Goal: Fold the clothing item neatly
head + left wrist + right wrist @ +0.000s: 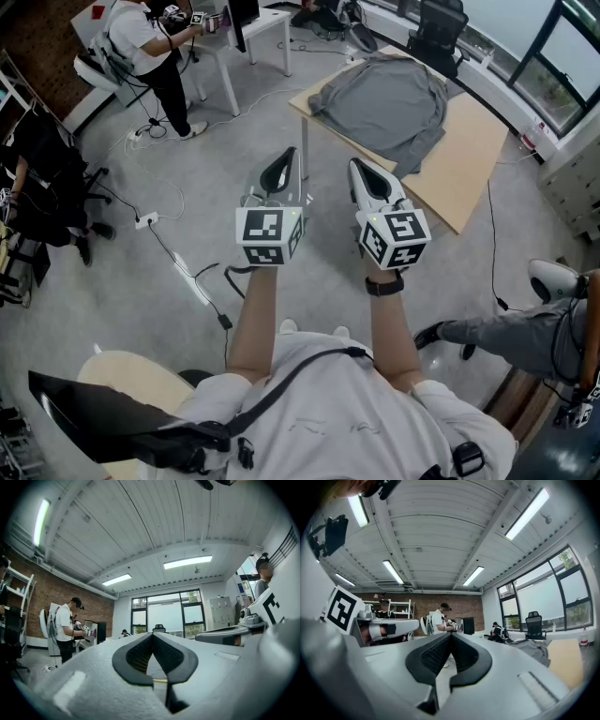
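A grey long-sleeved garment lies crumpled on a light wooden table at the upper right of the head view. It also shows as a grey heap at the right of the right gripper view. My left gripper and my right gripper are held level side by side over the floor, short of the table's near edge. Both are shut with nothing between their jaws. In the left gripper view the left gripper points across the room; the right gripper does the same in its own view.
A person in a white shirt works at a white desk at the upper left. Cables trail over the grey floor. A seated person's leg is at the right. A black office chair stands behind the table.
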Available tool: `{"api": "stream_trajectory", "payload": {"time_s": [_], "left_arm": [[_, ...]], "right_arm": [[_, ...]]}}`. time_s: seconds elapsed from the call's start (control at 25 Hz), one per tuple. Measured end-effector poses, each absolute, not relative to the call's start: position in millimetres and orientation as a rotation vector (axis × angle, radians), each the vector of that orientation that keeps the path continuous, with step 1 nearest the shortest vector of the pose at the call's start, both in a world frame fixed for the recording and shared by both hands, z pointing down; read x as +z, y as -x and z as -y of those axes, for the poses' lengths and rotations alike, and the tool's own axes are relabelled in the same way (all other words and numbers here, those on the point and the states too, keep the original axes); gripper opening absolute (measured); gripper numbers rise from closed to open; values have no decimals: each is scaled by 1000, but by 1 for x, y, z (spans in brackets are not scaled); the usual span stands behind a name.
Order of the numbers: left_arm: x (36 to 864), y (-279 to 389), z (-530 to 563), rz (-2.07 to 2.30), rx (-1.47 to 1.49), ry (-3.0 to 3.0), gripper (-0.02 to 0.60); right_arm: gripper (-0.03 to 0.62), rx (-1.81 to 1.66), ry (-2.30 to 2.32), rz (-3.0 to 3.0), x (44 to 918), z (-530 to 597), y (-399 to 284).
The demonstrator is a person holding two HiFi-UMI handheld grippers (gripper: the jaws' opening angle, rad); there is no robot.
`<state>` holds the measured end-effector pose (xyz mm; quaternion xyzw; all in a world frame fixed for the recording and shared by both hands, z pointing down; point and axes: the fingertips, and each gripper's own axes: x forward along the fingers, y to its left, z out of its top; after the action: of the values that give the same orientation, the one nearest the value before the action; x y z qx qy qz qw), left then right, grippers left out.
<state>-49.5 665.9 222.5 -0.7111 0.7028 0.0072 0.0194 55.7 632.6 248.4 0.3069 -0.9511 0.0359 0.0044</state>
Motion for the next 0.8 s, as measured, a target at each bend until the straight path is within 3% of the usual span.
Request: {"api": "stream_trajectory", "payload": {"time_s": [0.8], "left_arm": [[258, 74, -684, -2054, -23, 2431, 2]], "right_arm": [[2, 196, -1163, 2835, 278, -666, -22]]}}
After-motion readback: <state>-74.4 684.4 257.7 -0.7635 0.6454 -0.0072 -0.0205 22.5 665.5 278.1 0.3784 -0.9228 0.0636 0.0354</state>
